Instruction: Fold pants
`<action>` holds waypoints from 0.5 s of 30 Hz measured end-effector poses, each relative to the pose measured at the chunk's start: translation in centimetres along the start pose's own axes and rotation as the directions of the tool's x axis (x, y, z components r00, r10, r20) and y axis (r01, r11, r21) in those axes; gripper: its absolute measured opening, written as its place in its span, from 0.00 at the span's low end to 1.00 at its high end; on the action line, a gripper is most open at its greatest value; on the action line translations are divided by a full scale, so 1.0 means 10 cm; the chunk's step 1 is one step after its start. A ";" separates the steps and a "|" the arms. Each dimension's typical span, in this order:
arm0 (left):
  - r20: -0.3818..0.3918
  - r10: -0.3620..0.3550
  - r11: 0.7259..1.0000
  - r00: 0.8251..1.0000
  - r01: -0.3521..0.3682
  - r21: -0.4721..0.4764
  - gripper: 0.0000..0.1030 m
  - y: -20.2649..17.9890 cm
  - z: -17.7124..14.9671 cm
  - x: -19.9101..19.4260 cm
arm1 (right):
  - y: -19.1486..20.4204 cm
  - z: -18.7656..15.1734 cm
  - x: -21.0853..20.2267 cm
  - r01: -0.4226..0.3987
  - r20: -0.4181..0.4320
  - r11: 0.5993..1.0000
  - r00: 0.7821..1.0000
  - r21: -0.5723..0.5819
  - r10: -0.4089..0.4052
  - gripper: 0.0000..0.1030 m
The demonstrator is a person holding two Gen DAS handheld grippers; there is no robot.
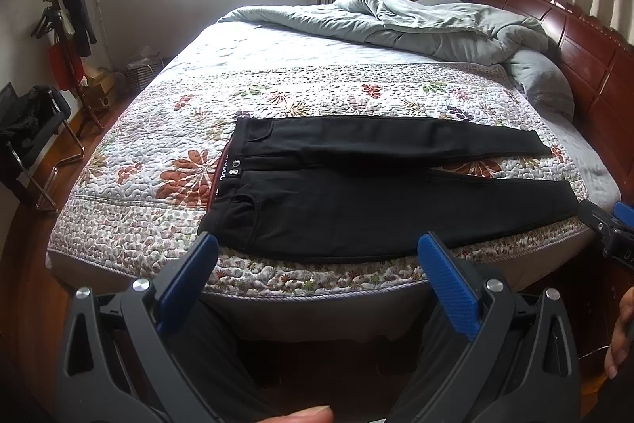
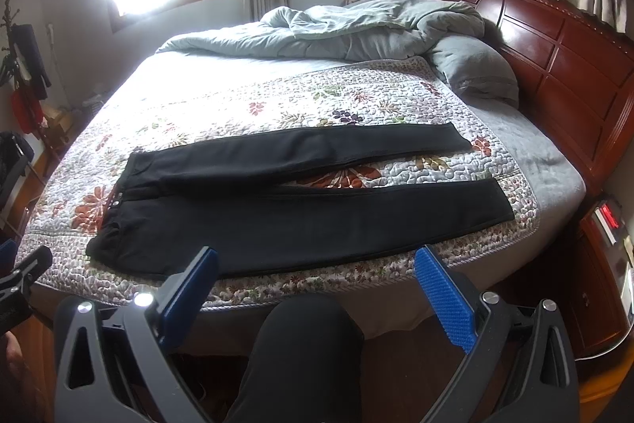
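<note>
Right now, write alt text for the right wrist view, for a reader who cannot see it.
Black pants lie flat and unfolded on a floral quilt on a bed, waistband to the left, the two legs spread slightly apart toward the wooden headboard. The open right gripper hovers before the near bed edge, holding nothing. A rumpled grey duvet lies beyond.

Black pants [image 1: 356, 193] lie flat on the floral quilt [image 1: 166, 145] of the bed, waistband left, legs spread slightly apart. The left claw [image 1: 317, 252] hovers wide apart before the near edge, holding nothing.
</note>
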State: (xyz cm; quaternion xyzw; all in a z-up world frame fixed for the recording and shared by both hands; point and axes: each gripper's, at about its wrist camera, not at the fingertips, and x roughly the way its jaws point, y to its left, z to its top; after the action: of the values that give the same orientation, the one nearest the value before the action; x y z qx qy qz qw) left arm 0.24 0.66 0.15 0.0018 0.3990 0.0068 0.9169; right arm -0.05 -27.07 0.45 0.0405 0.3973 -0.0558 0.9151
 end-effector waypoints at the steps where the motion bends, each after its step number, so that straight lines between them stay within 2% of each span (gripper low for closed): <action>1: -0.002 0.000 1.000 1.000 0.000 0.000 0.97 0.00 0.00 0.01 | 0.00 0.00 0.01 0.001 -0.001 1.000 1.000 -0.002 -0.001 0.96; 9: -0.020 -0.022 1.000 1.000 0.023 0.009 0.97 0.01 0.01 0.16 | 0.03 0.04 0.20 -0.022 -0.012 0.999 1.000 -0.031 0.022 0.96; 10: -0.029 -0.028 0.999 0.999 0.029 0.031 0.97 0.01 0.03 0.23 | 0.04 0.05 0.20 -0.046 0.011 0.998 0.999 -0.045 0.047 0.96; 11: -0.041 -0.037 0.998 0.998 0.039 0.044 0.97 0.01 0.05 0.30 | 0.07 0.08 0.16 -0.094 0.074 0.993 0.992 -0.075 0.099 0.96; 12: -0.056 -0.067 0.996 0.996 0.070 0.058 0.97 0.05 0.07 0.42 | 0.09 0.10 0.11 -0.132 0.156 0.985 0.976 -0.112 0.149 0.96; 13: -0.067 -0.090 0.993 0.994 0.095 0.072 0.97 0.08 0.08 0.50 | 0.09 0.09 0.11 -0.163 0.290 0.966 0.932 -0.200 0.217 0.96; 14: -0.074 -0.096 0.991 0.993 0.103 0.088 0.97 0.11 0.10 0.59 | 0.11 0.10 0.17 -0.155 0.305 0.957 0.925 -0.244 0.228 0.96; 15: -0.076 -0.099 0.985 0.992 0.108 0.131 0.97 0.18 0.11 0.72 | 0.18 0.17 0.43 -0.111 0.238 0.944 0.952 -0.310 0.190 0.96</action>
State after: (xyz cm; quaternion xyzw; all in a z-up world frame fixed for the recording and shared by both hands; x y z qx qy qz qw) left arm 5.90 2.52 -4.37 0.0431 0.4295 -0.0678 0.8995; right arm 4.29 -25.82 -1.46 -0.0725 0.2711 0.0696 0.9573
